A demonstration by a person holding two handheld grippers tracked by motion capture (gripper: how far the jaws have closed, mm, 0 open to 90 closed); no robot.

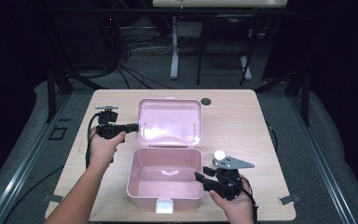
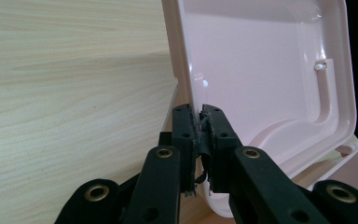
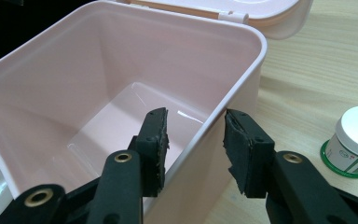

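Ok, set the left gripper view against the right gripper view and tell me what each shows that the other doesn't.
Left gripper view alone: the left gripper, jaws shut on the rim of the open pink lid, whose inner face is in sight.

Right gripper view alone: the right gripper, jaws open astride the wall of the pink box, one inside and one outside, its inside bare, and a small white-capped jar on the table.

Both: the pale wood table and parts of the same pink case.

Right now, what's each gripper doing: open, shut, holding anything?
Left gripper: shut on the edge of the pink box's open lid.
Right gripper: open, jaws straddling the right wall of the box, gripping nothing.
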